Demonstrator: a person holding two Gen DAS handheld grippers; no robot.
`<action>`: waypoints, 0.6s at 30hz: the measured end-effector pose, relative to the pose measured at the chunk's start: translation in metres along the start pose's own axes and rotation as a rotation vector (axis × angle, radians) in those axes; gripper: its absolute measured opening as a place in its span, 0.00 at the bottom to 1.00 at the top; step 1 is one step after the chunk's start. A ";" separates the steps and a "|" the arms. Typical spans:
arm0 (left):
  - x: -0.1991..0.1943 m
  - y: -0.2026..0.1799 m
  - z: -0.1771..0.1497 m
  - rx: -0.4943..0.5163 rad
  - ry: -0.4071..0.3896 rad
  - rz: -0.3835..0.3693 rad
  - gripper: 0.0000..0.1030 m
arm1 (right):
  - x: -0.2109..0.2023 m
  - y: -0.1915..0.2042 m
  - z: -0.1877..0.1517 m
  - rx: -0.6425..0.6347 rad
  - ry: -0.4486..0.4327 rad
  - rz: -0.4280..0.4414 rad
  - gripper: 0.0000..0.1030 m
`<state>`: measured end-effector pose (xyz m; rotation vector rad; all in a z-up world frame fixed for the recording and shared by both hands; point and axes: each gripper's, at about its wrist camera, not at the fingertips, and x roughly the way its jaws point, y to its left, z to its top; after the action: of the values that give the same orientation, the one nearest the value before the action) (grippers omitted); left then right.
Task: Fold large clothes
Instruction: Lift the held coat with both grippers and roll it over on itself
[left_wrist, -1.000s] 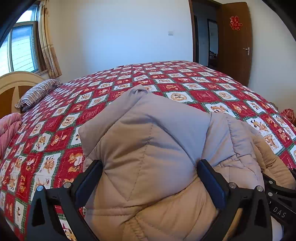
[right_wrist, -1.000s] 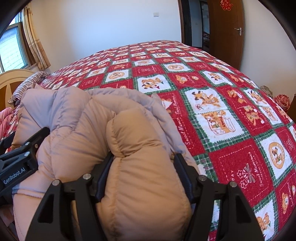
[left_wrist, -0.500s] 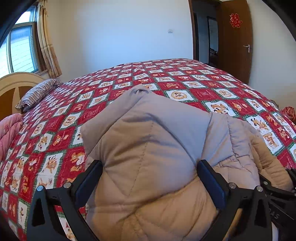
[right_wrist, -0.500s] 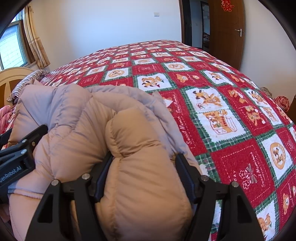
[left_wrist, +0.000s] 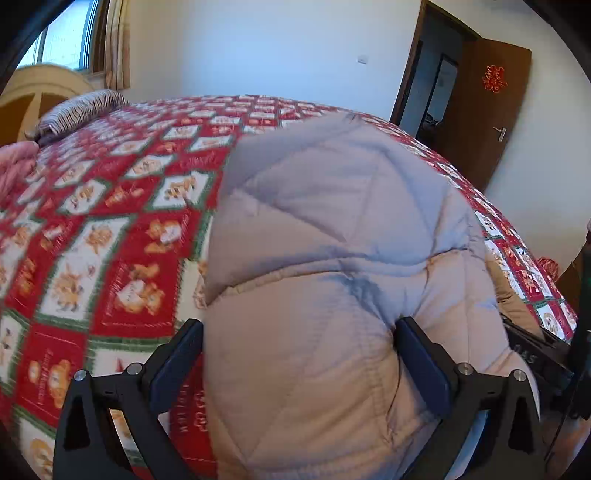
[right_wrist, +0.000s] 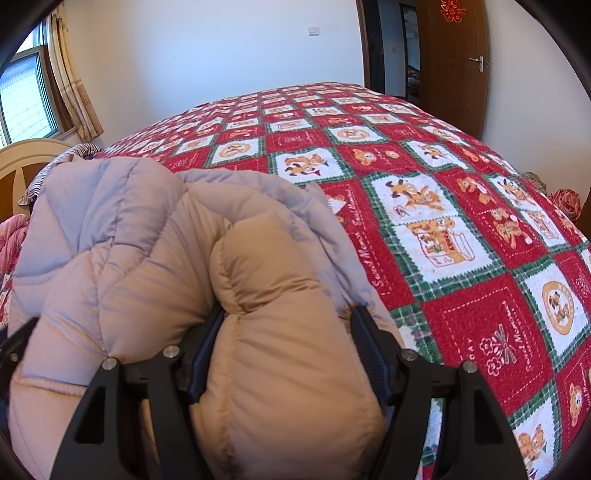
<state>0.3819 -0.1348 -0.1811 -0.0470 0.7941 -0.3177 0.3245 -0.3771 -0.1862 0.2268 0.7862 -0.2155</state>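
Observation:
A beige quilted padded jacket (left_wrist: 332, 240) lies bunched on a bed with a red checked bedspread (left_wrist: 92, 240). My left gripper (left_wrist: 299, 362) is shut on a thick fold of it, and padding fills the whole gap between the pads. In the right wrist view the jacket (right_wrist: 147, 258) bulges up on the left. My right gripper (right_wrist: 288, 350) is shut on a puffy tan roll, with both pads sunk into it. The two grippers sit close side by side at the jacket's near edge.
The bedspread (right_wrist: 461, 221) stretches far and to the right. A striped pillow (left_wrist: 81, 110) and a pink cloth (left_wrist: 14, 166) lie by the headboard (left_wrist: 37, 92) at the left. A brown door (left_wrist: 480, 110) stands open at the back right.
The left gripper has shifted and rolled with its fold still in it, so the jacket now stands further right in its blurred view. The right gripper has stayed put.

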 end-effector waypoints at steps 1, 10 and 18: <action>0.001 -0.002 -0.002 0.011 -0.004 0.007 1.00 | -0.001 0.000 0.000 0.003 -0.003 -0.001 0.68; 0.008 0.001 -0.006 -0.003 0.008 -0.027 1.00 | -0.040 -0.029 -0.010 0.112 -0.096 0.049 0.93; -0.014 0.020 -0.030 -0.048 0.007 -0.093 1.00 | -0.028 -0.038 -0.019 0.147 0.016 0.127 0.92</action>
<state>0.3566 -0.1095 -0.1958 -0.1283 0.8077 -0.3871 0.2822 -0.4051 -0.1837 0.4159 0.7698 -0.1518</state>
